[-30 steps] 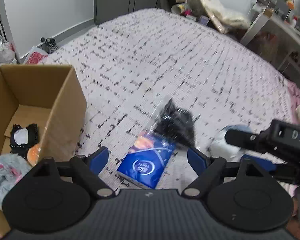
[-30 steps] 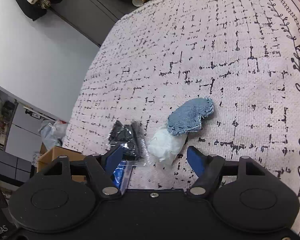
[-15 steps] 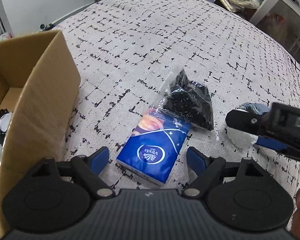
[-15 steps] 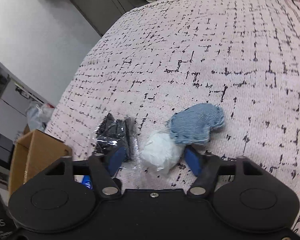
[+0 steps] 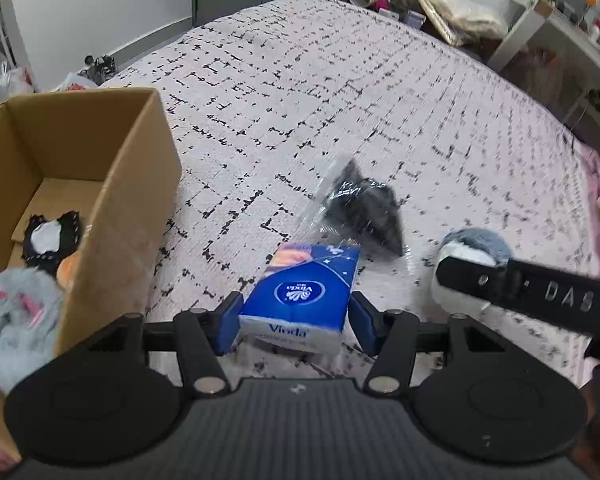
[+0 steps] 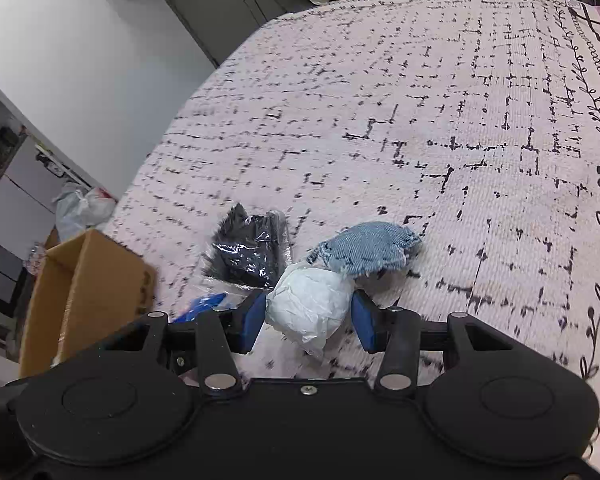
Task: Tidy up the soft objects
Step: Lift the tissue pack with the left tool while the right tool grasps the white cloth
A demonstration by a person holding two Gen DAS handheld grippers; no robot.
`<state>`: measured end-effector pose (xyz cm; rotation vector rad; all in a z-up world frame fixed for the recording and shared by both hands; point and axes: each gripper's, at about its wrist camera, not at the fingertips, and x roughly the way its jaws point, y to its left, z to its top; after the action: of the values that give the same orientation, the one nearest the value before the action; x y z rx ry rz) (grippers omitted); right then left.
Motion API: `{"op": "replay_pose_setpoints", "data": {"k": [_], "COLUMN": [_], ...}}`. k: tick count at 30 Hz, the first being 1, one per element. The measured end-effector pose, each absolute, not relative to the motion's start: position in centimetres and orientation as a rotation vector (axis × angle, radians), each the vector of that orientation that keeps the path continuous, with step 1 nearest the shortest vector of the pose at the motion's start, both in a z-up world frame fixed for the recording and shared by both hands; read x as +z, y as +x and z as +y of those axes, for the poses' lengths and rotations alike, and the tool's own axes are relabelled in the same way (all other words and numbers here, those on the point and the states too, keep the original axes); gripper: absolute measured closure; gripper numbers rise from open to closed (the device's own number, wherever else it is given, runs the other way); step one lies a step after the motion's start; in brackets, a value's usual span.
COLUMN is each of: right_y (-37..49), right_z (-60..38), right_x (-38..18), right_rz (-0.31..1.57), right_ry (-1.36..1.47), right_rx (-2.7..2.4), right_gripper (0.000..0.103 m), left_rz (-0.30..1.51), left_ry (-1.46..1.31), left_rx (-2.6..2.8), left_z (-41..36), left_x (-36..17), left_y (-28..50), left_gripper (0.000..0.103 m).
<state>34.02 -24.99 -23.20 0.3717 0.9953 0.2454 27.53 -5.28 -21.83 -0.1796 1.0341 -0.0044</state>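
Left gripper brackets our tissue pack, right gripper brackets the white wad; neither clamped yet. Next we squeeze, then carry to the box at left.

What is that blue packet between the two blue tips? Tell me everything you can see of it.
The tissue pack is a soft rectangular packet in glossy blue wrap, with a white oval logo, "Vinda" on its white end and an orange picture at the far end. It lies flat on the bedspread, between the open fingers of the left hand-held gripper. Its far corner meets a clear bag of black items.
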Motion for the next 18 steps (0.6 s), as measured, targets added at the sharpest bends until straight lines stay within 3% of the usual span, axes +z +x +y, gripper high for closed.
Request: {"op": "replay_pose_setpoints", "data": {"k": [9, 13, 18], "right_y": [30.8, 30.0, 29.5], "right_z": [-24.8, -25.0, -25.1], "right_x": [-20.3, -19.5, -18.7], "right_rz": [0.918, 0.891, 0.87], "right_ry": [0.348, 0.35, 0.351], "right_rx": [0.289, 0.287, 0.268], "right_gripper": [0.057, 0.057, 0.057], "left_rz": [0.985, 0.959, 0.953], "left_ry": [-0.231, -0.235, -0.249], "left_rx": [-0.043, -0.048, -0.059], "left_z": [-4.7, -4.3, -3.9], "left_x": [-18.9, -18.2, -17.9], "left_y": [25.0, 24.5, 24.0], "left_gripper": [0.058, 0.069, 0.07]}}
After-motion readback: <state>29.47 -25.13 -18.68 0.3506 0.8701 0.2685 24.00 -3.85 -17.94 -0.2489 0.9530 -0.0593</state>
